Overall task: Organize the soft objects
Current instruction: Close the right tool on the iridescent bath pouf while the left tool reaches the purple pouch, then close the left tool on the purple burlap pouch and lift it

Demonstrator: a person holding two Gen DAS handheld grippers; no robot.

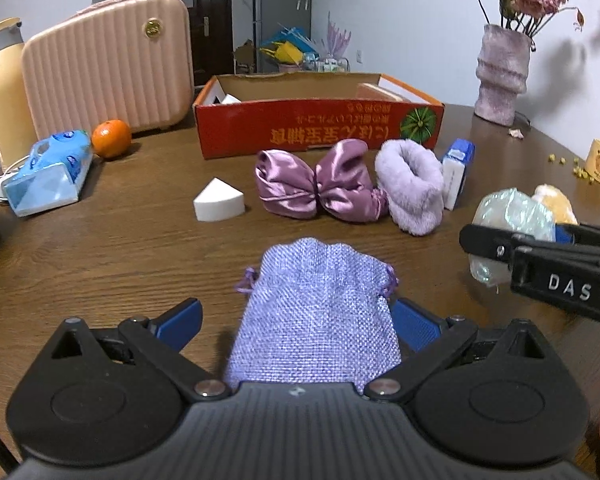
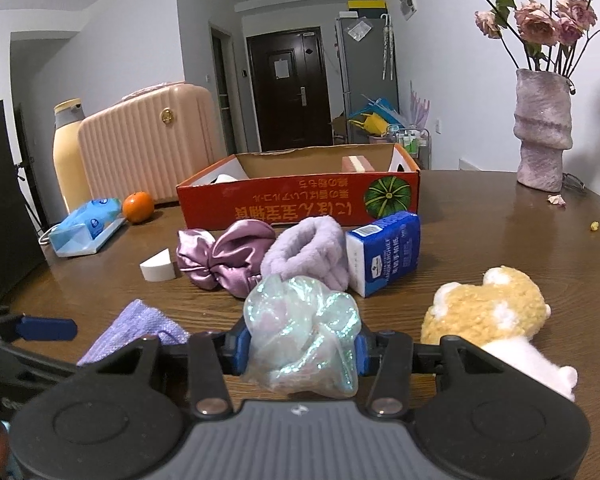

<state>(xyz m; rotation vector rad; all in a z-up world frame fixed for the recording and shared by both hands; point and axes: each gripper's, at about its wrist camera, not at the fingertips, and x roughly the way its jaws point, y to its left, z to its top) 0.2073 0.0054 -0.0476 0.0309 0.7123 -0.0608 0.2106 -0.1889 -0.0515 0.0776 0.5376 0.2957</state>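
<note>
Two grippers work over a brown wooden table [image 1: 100, 240]. Farthest left in the left wrist view stand a cream thermos [image 1: 4, 92] and a ribbed pink suitcase [image 1: 108, 64], with a blue tissue pack [image 1: 46, 172] and an orange [image 1: 111, 138] in front of them. A white wedge-shaped sponge [image 1: 218, 200] lies alone nearer the middle. Behind it sits an open red cardboard box [image 1: 316, 128], and just in front of the box lie a purple satin bow [image 1: 320, 182], a fluffy lilac cuff [image 1: 414, 186] touching the bow's right end, and a blue-and-white tissue packet [image 1: 456, 172] standing just beside the cuff. The left gripper [image 1: 296, 316] has its jaws partly spread with a lilac woven drawstring pouch [image 1: 316, 312] between them; the blue pads [image 1: 182, 322] sit at the pouch's sides, but I cannot tell whether they press on it. To the right, the right gripper [image 2: 302, 348] has its jaws closed on an iridescent organza pouch [image 2: 304, 336], pads pressed into both sides. A yellow plush toy [image 2: 488, 308] lies on the table beside it, and a purple vase [image 2: 544, 132] of dried roses stands at the far right.
</note>
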